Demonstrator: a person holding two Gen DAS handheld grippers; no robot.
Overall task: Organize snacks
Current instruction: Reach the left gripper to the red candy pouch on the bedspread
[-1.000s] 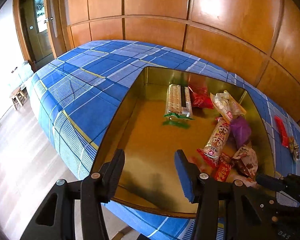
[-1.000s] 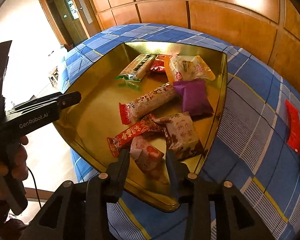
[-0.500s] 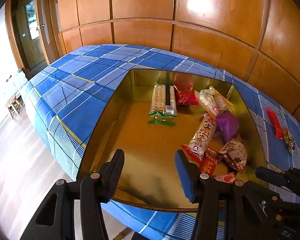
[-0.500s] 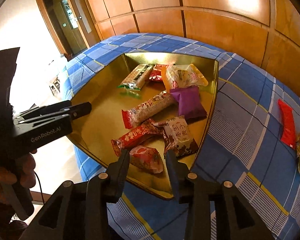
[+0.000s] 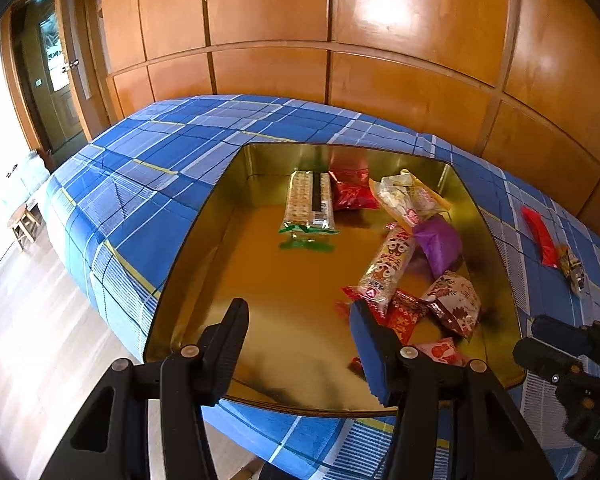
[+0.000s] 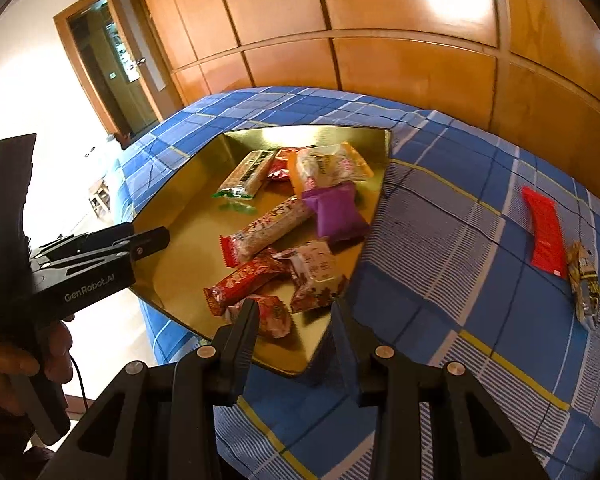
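Note:
A gold tray (image 5: 204, 264) (image 6: 172, 208) sits on the blue plaid cloth and holds several snack packs: a cracker pack (image 5: 309, 200), a purple pack (image 5: 438, 245) (image 6: 336, 214), a long rice-cracker pack (image 6: 266, 228) and a small pink pack (image 6: 274, 314) at its near corner. A red bar (image 6: 544, 234) (image 5: 538, 236) and a yellow-brown bar (image 6: 586, 282) lie on the cloth to the right. My left gripper (image 5: 300, 336) is open and empty over the tray's near edge. My right gripper (image 6: 294, 330) is open and empty above the tray's near corner.
The table (image 6: 440, 240) under the blue plaid cloth stands against a wooden panelled wall (image 5: 340, 40). Its left edge drops to a wood floor with a small stool (image 5: 24, 220). A doorway (image 6: 112, 76) is at the far left.
Both grippers have pulled back and up from the tray. The small pink pack, between the right fingers a second ago, now lies in the tray's near corner.

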